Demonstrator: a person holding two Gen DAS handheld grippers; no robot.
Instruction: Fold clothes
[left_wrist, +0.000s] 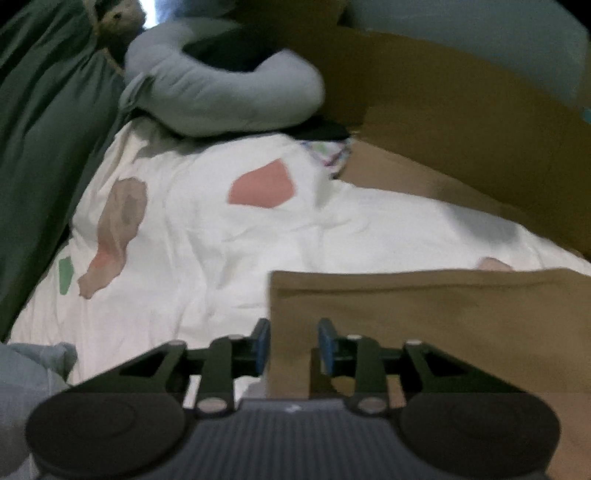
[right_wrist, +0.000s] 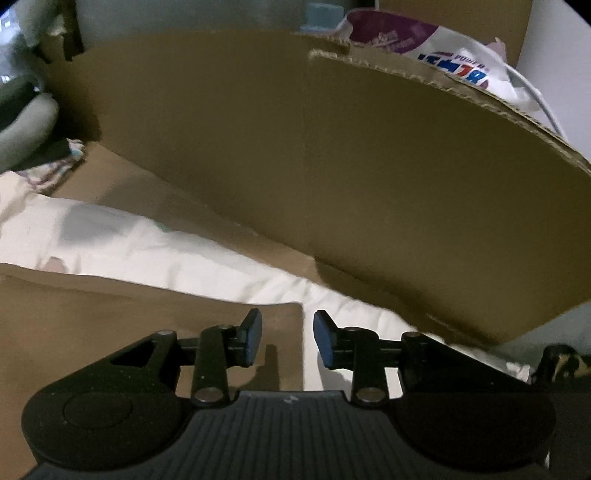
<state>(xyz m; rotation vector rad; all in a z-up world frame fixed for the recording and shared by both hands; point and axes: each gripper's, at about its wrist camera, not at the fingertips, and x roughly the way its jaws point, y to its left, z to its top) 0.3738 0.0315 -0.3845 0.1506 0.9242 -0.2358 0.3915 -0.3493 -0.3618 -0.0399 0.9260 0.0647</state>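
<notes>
Hovering low over a bed, I hold both of my grippers just above a tan garment (left_wrist: 424, 314) that lies flat on a white bedsheet (left_wrist: 184, 240) printed with pink and green patches.

My left gripper (left_wrist: 294, 345) has its jaws parted to a narrow gap with nothing between them. Its blue pads (left_wrist: 263, 343) straddle the garment's left edge: the left pad sits over the white sheet and the right one over the tan cloth. Whether either pad touches the fabric I cannot tell.

My right gripper (right_wrist: 287, 341) is likewise parted and holds nothing. The garment's right edge (right_wrist: 301, 332) runs up between its two fingers, so the left finger is over tan cloth and the right finger over the white sheet.

From the left wrist view, the garment's far edge runs straight across, and its upper left corner stands just ahead of my left finger. Beyond it on the sheet lies a grey-blue curved pillow (left_wrist: 229, 99), and a dark green cloth (left_wrist: 48, 147) hangs along the left side. A small stuffed animal (left_wrist: 118, 16) shows at the top left, blurred.

A large cardboard sheet (right_wrist: 295, 147) stands along the far side of the bed, with a second panel overlapping it on the right. Behind its top edge a white plastic bag (right_wrist: 443, 48) with purple and blue print peeks out.
</notes>
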